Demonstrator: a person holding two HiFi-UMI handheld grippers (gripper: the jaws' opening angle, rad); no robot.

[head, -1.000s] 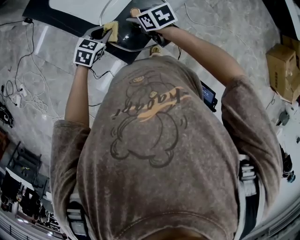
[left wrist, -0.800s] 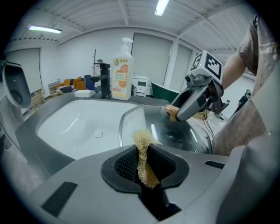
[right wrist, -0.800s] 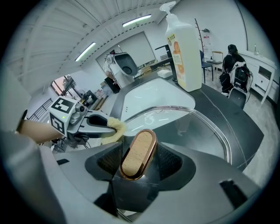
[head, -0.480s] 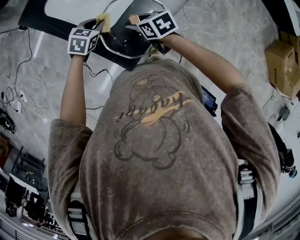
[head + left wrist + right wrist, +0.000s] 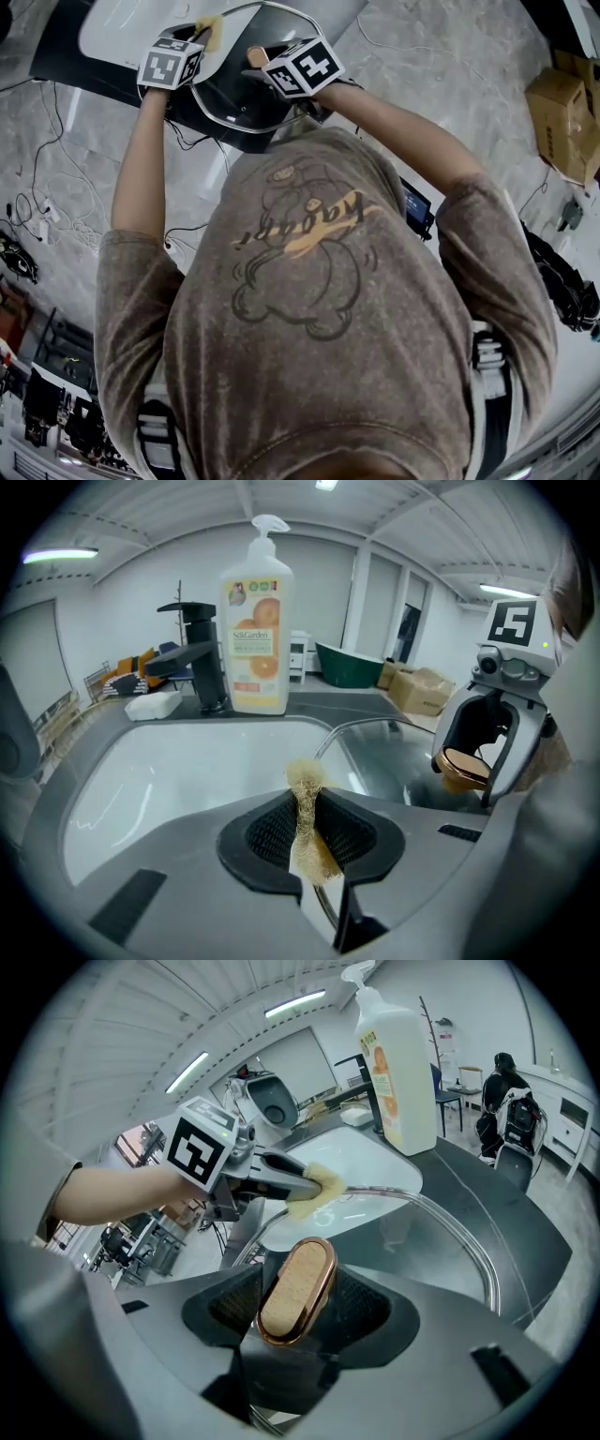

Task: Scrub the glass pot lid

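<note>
The glass pot lid is held over the white sink by its wooden, copper-rimmed knob, on which my right gripper is shut. Its metal rim curves away to the right. My left gripper is shut on a yellow scrubbing sponge; the sponge rests against the lid's far edge. In the head view, the left gripper is at the lid's upper left and the right gripper is over its middle. From the left gripper view I see the right gripper on the knob.
An orange dish-soap pump bottle and a black faucet stand behind the sink basin, on a dark counter. A white soap bar lies by the faucet. Cables and cardboard boxes are on the floor.
Both grippers and the lid have moved away from the body, further over the sink. The left gripper with the sponge has slid up along the lid's edge.
</note>
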